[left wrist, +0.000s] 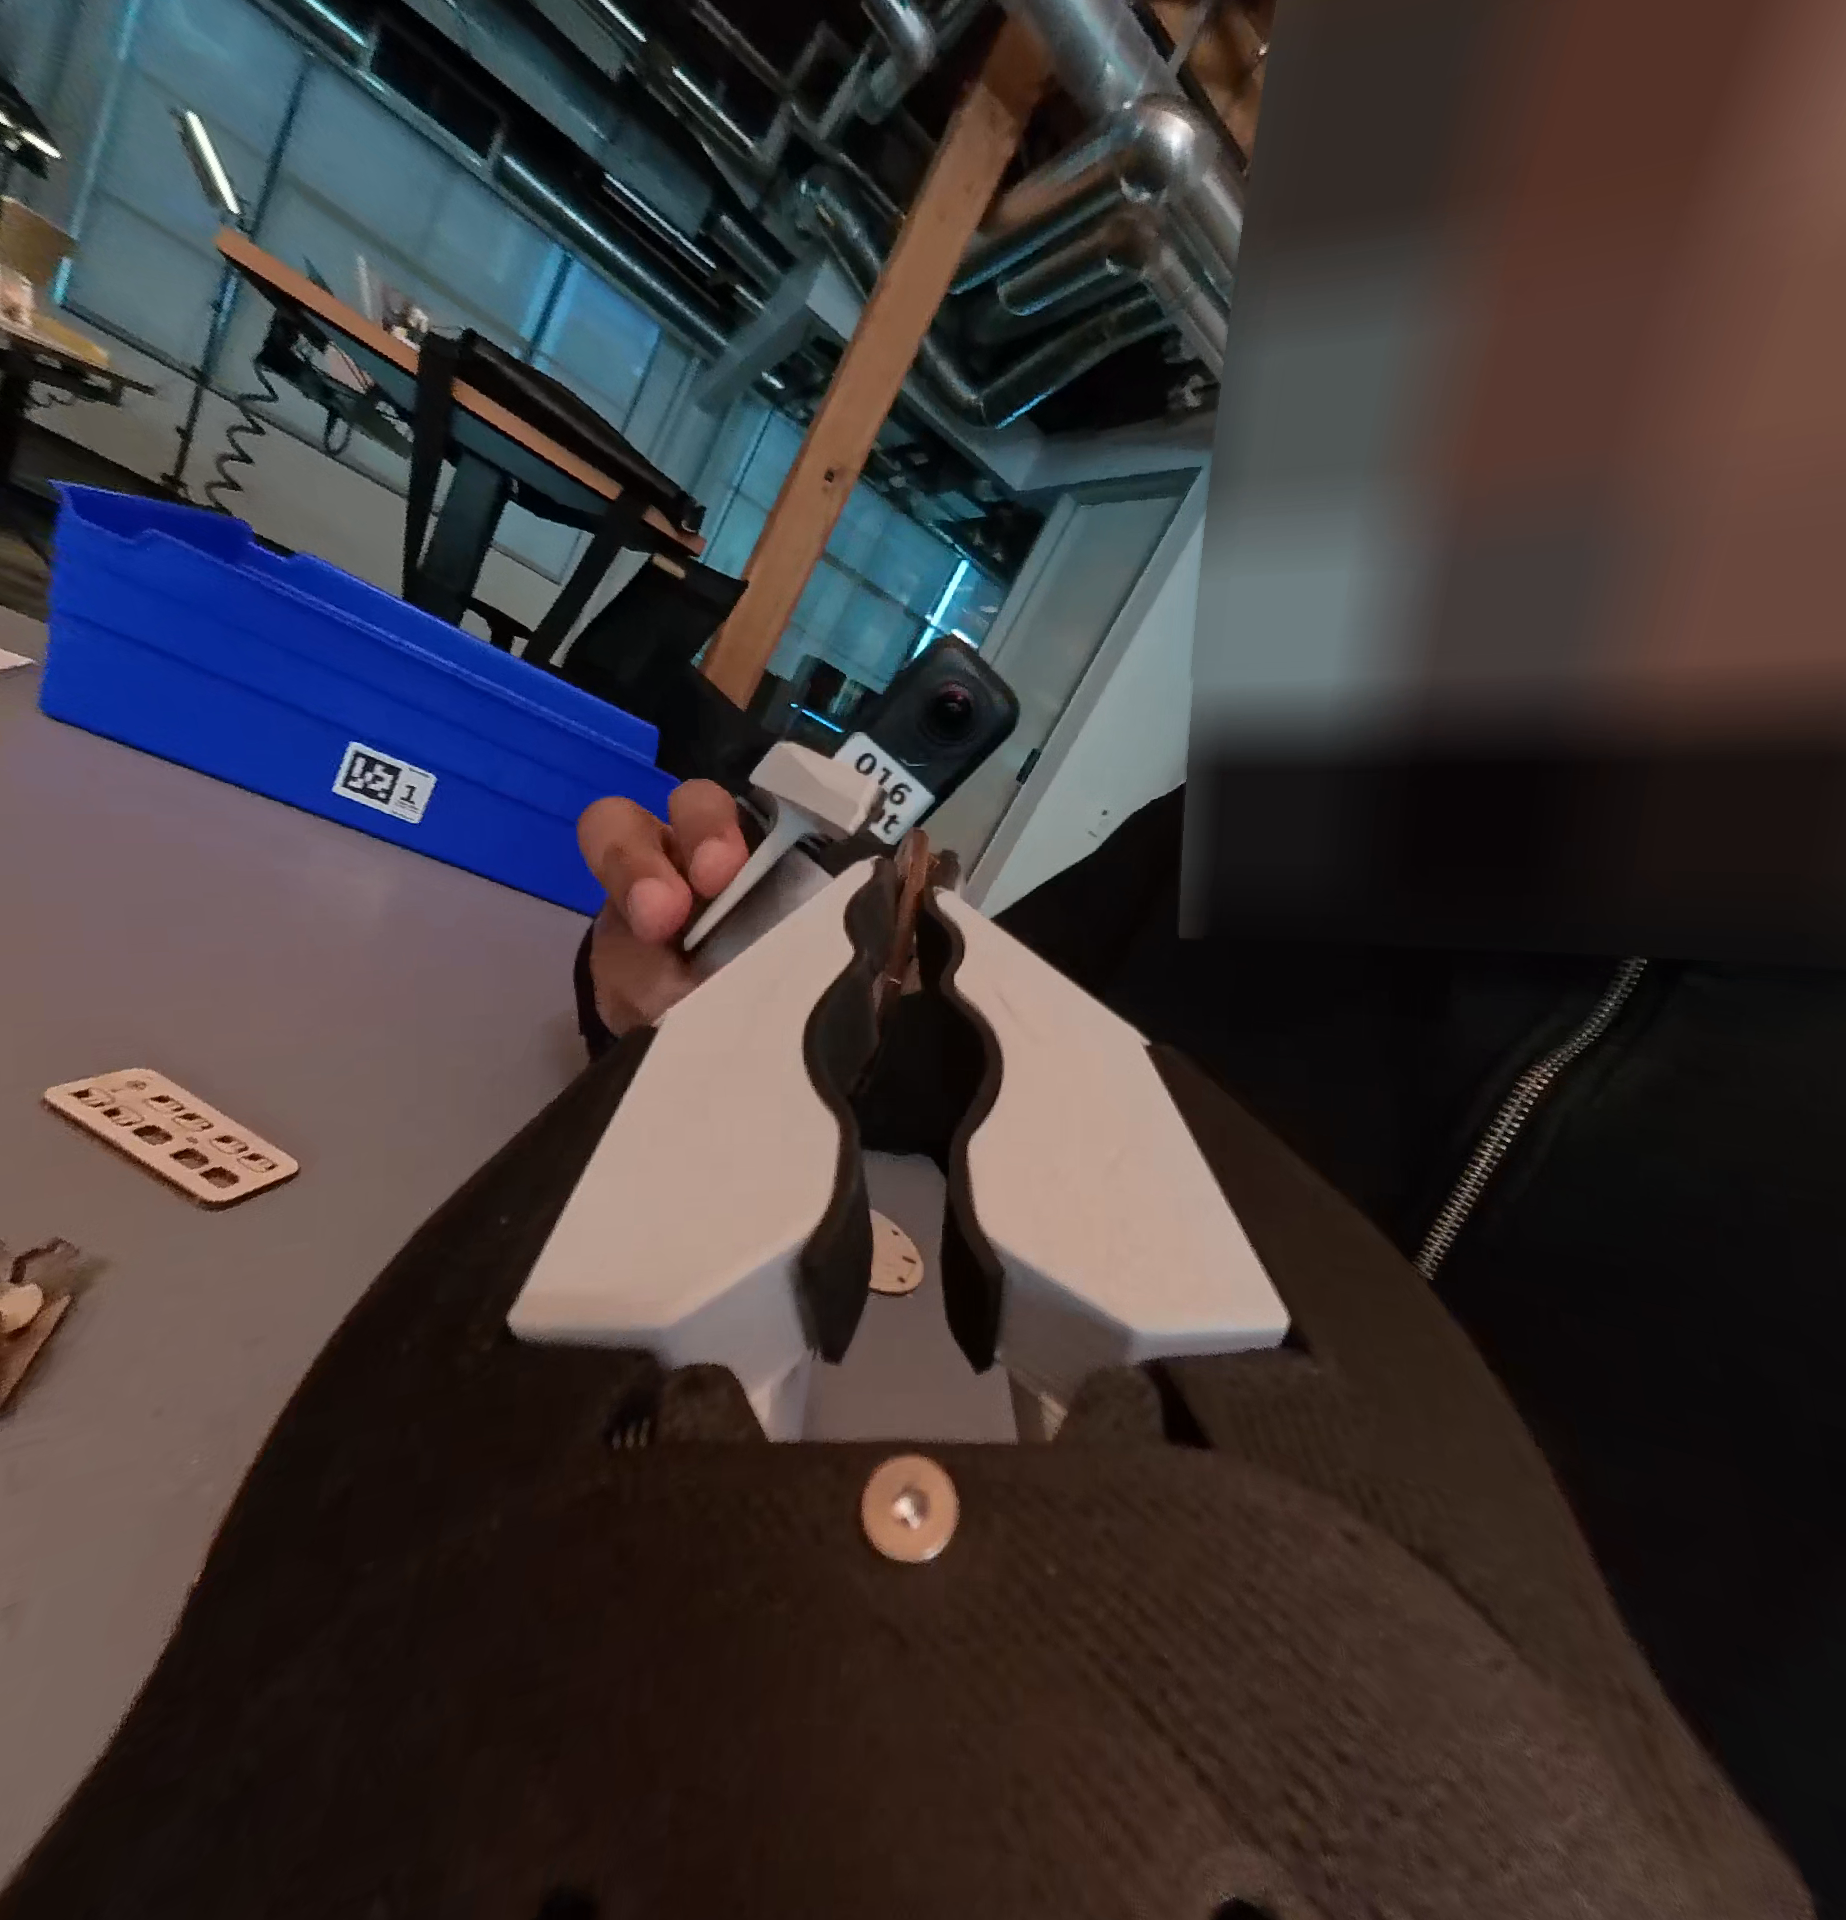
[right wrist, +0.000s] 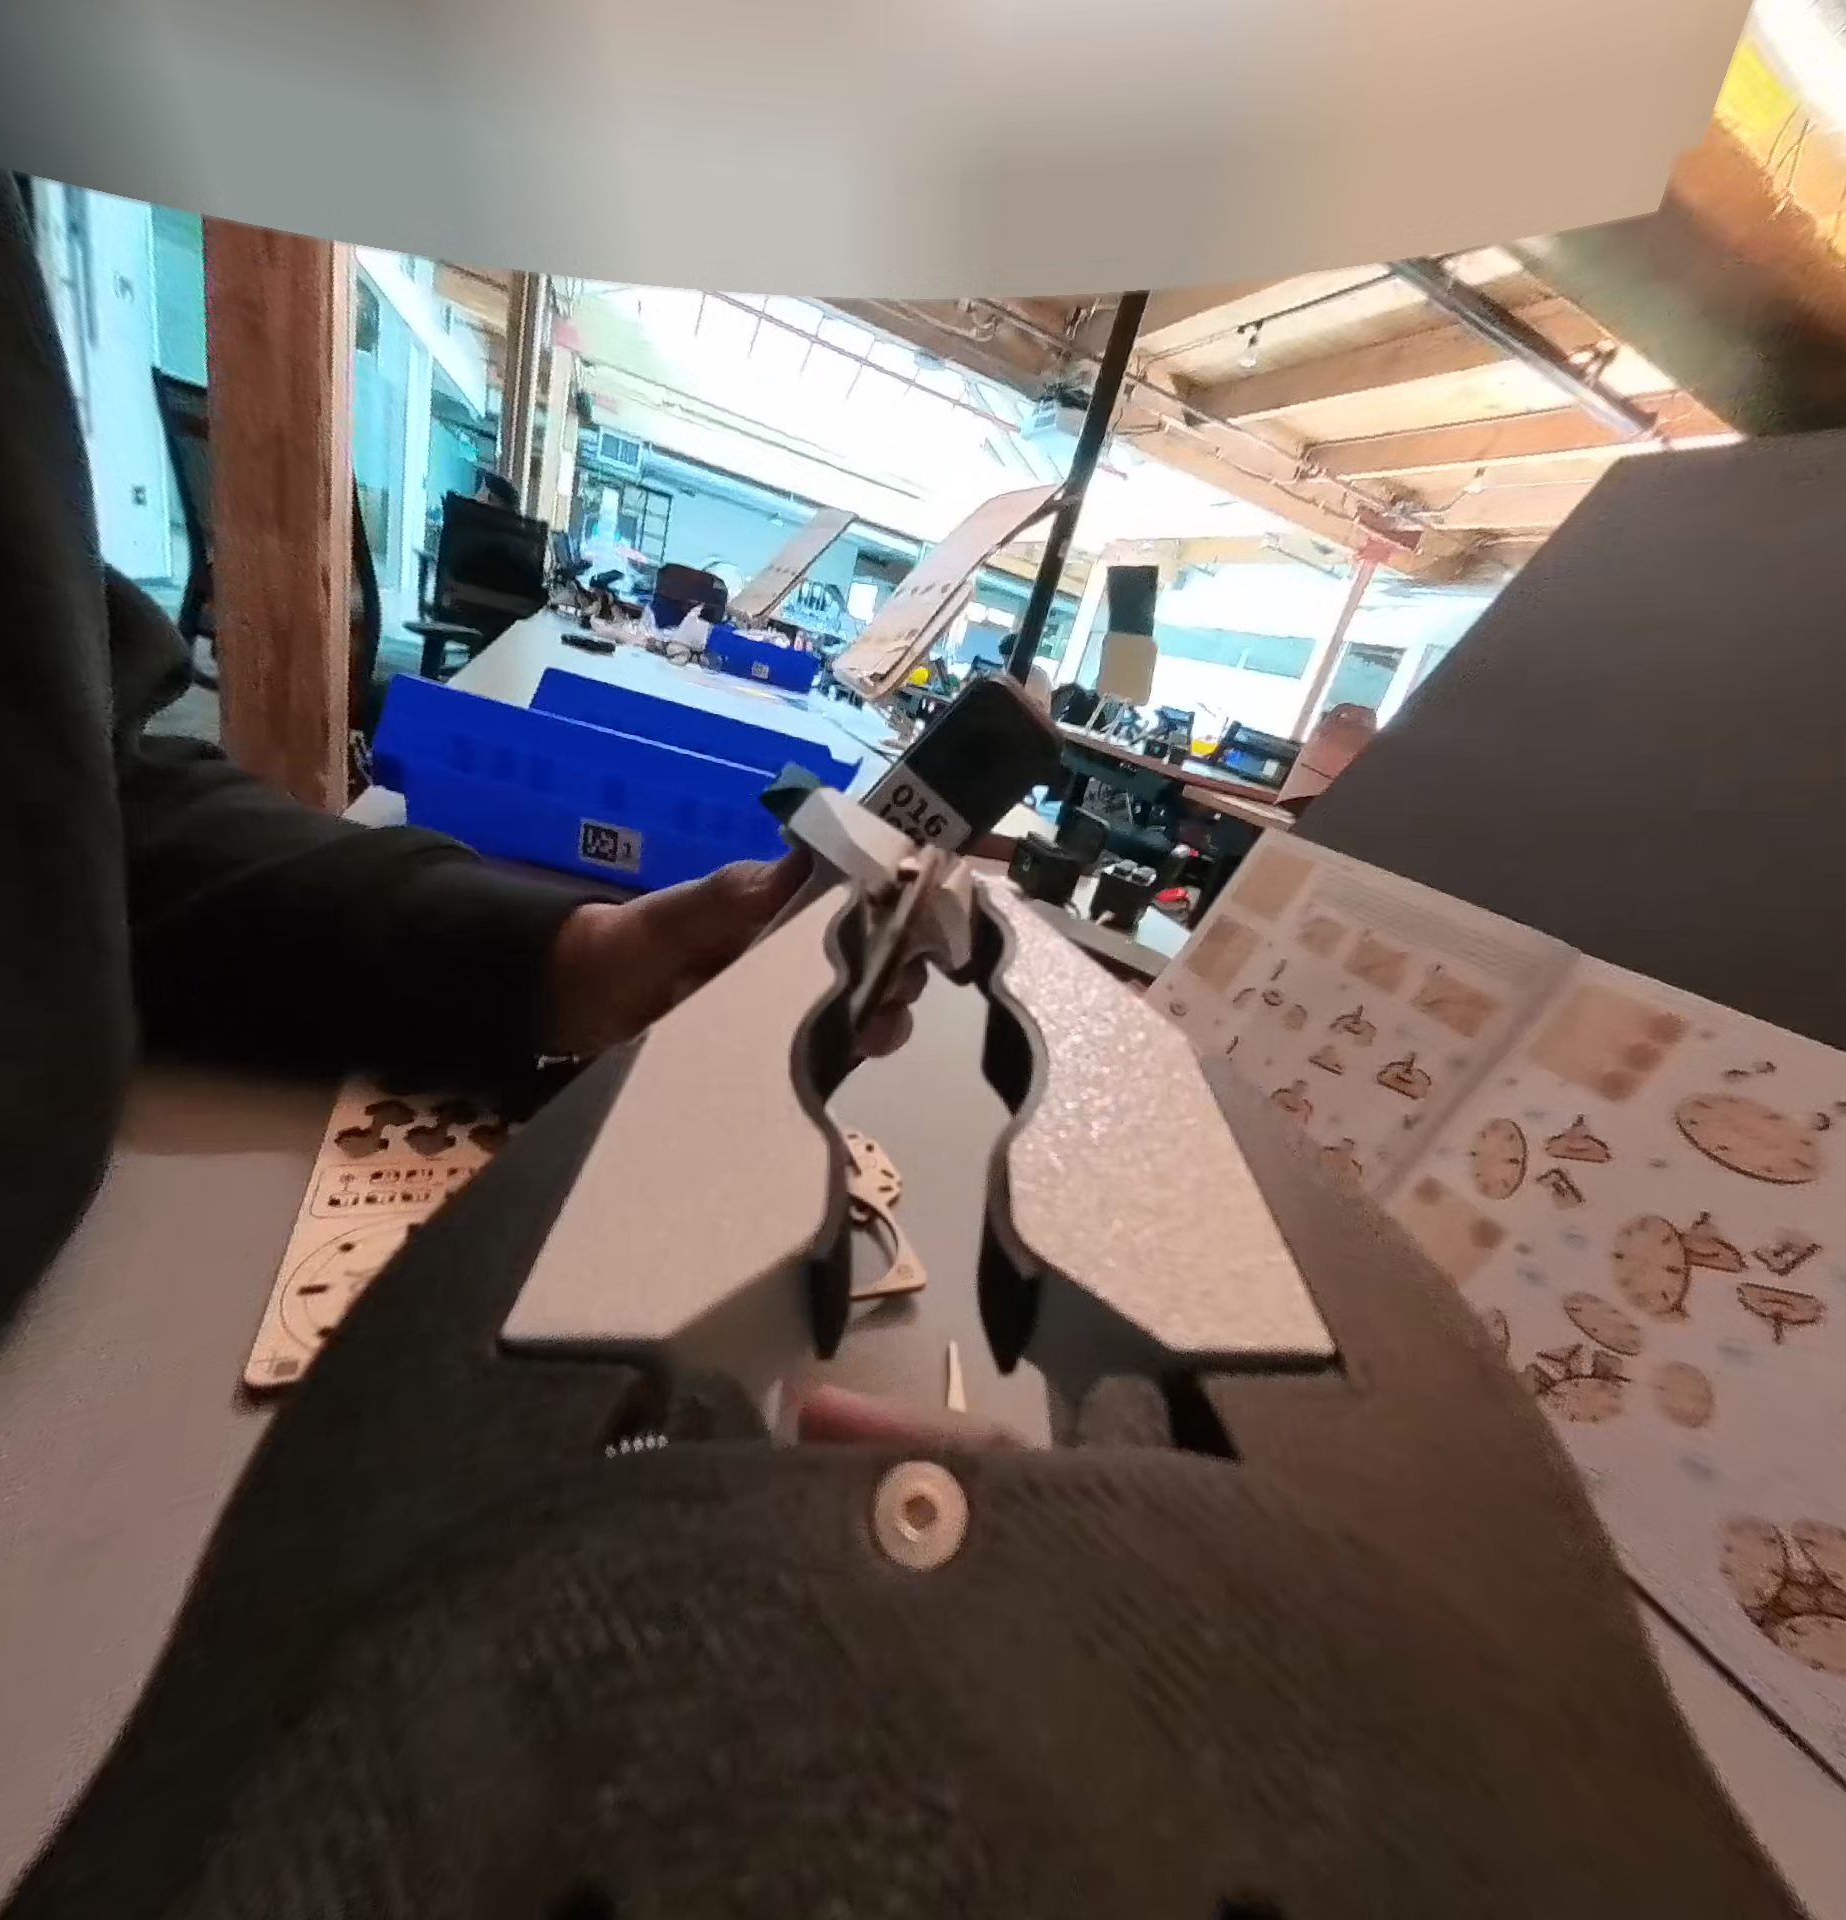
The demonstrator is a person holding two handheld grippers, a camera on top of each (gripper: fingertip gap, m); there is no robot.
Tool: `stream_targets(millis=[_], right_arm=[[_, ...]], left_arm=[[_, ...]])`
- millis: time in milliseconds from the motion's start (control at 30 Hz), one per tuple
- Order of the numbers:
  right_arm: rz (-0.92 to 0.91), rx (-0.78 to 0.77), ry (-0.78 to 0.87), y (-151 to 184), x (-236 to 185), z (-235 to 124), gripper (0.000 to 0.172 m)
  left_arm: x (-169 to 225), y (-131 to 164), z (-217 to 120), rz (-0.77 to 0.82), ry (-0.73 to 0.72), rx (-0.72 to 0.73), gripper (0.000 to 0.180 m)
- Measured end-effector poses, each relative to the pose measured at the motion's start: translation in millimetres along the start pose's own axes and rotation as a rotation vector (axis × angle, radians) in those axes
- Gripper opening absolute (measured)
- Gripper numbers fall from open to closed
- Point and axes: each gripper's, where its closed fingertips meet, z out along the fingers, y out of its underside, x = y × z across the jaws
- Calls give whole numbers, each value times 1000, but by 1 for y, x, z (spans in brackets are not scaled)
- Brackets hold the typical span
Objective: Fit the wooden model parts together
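Two grippers, raised, tips meeting: left gripper (left wrist: 911, 883) clamped on a thin wooden piece (left wrist: 906, 914); right gripper (right wrist: 924, 925) jaws apart around it. Blue bin (left wrist: 275, 644) far left.

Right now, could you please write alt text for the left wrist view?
The left tongs are shut on a thin brown wooden piece, raised toward the other tongs in a person's hand. A blue bin and cut wooden sheet sit on the grey table.

Left wrist view looks dim and bluish on my end; right one's blown out by bright windows (right wrist: 794, 343). Heavy fisheye bend, motion blur around the edges.
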Motion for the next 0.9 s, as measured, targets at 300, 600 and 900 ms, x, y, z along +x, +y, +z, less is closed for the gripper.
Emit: stream_targets(millis=[300, 600, 900], right_arm=[[-39, -7, 58, -3, 6, 0, 15], [-125, -31, 58, -2, 2, 2, 7], [-130, -107, 34, -5, 2, 4, 7]], left_arm=[[-4, 2, 2, 70, -64, -17, 0], [-3, 3, 4, 52, -54, -14, 0], [1, 0, 5, 18, -23, 6, 0]])
